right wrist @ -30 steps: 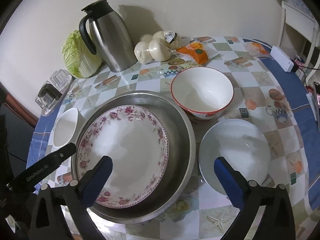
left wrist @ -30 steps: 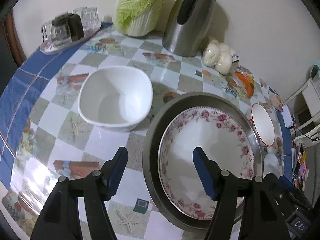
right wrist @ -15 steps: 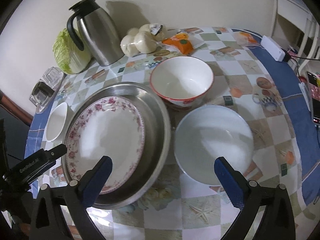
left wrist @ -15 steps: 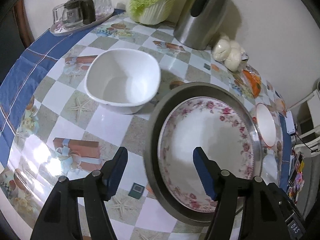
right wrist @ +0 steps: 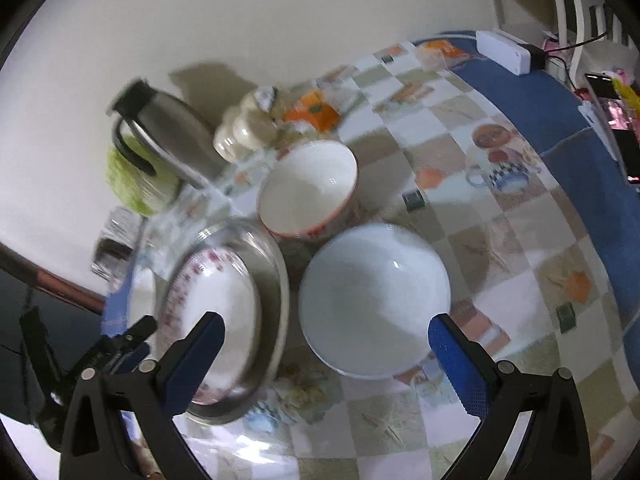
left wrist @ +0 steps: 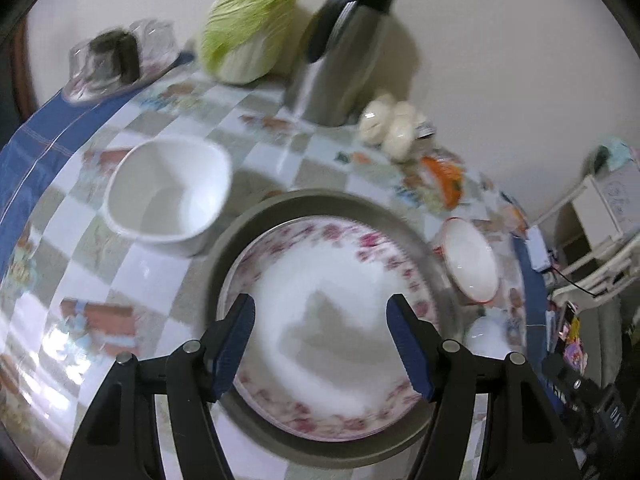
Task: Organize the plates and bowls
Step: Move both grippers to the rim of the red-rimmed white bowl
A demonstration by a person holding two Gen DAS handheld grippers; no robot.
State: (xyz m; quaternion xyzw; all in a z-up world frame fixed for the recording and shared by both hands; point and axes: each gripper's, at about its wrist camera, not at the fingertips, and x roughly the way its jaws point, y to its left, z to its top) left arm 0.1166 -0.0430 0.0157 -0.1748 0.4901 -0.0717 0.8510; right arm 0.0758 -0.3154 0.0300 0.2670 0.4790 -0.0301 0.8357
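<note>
- The left gripper (left wrist: 320, 344) hung over the floral plate (left wrist: 332, 280), jaws apart and empty; the plate lay inside the steel basin (left wrist: 248, 224) at lower centre of the left view.
- The right gripper (right wrist: 326, 356) stood wide apart and empty above the white bowl (right wrist: 374, 300), centre of its view.
- The red-rimmed bowl (right wrist: 308, 188) sat just above it, the square white bowl (left wrist: 168, 192) at the left view's centre left.
- All looked like glazed ceramic: stiff, slippery, breakable, probably fairly heavy, though blur made the finish uncertain.
- The best hold seemed a rim pinch, one pad inside and one outside.
</note>
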